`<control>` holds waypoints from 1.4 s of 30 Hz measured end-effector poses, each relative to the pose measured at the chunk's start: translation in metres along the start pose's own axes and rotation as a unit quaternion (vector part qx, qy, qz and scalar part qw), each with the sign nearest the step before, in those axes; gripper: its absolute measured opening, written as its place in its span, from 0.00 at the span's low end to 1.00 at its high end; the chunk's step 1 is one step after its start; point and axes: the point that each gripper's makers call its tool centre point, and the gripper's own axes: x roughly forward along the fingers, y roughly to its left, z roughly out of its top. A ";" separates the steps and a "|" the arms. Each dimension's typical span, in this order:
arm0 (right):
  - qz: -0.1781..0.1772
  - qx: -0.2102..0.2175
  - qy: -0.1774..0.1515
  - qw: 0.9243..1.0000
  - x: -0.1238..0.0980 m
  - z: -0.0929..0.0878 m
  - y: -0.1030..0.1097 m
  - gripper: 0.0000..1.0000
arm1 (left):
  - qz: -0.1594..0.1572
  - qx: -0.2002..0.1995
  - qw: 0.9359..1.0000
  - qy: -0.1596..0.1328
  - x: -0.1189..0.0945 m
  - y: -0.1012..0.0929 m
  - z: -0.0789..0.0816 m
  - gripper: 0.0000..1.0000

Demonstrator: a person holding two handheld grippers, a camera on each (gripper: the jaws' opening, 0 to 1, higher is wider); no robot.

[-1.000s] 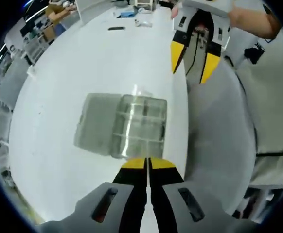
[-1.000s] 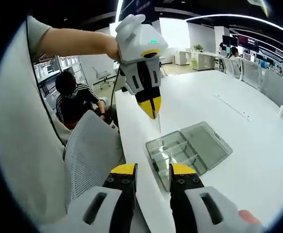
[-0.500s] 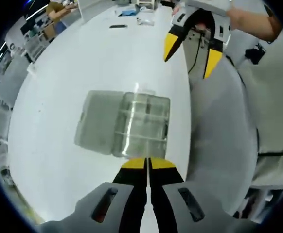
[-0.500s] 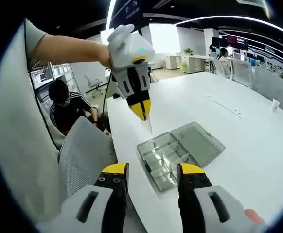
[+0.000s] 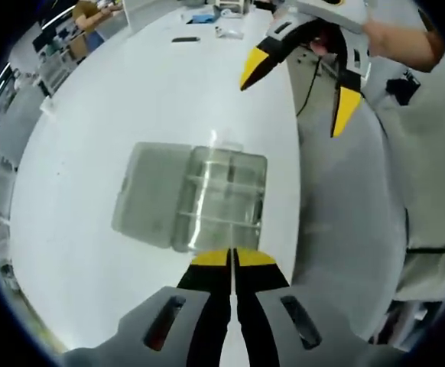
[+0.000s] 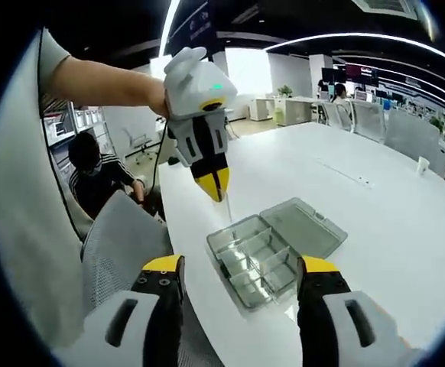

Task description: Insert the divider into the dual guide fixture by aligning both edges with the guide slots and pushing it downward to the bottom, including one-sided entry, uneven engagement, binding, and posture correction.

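Divider (image 6: pixel 228 212), a thin clear strip, hangs pinched in your left hand-held gripper (image 6: pixel 212 186), just above the clear box (image 6: pixel 272 251) on the worktop (image 6: pixel 391 222). Your right hand-held gripper (image 6: pixel 239 269) has spread wide open and holds nothing, so it can steady things next.

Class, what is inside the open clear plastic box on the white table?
The clear box holds fixed partition walls forming compartments; all look empty, though glare hides detail. Its lid lies open alongside.

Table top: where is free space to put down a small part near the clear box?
The white table is bare beyond the open clear box, toward the far clutter. In the right gripper view, bare surface lies right of the lid. The near edge, by the chair, is crowded.
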 end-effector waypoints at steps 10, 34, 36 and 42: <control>-0.008 0.001 -0.010 1.000 0.004 -0.004 0.003 0.69 | 0.002 0.003 1.000 0.001 0.004 0.000 0.003 0.00; 0.001 -0.006 -0.006 1.000 0.013 -0.012 0.012 0.74 | 0.010 0.032 0.999 0.035 0.020 0.006 0.006 0.00; 0.001 -0.005 -0.007 1.000 0.013 -0.012 0.012 0.74 | 0.011 0.033 0.999 0.037 0.021 0.006 0.005 0.00; 0.003 -0.005 -0.007 1.000 0.013 -0.012 0.012 0.74 | 0.011 0.036 0.998 0.046 0.025 0.007 0.002 0.00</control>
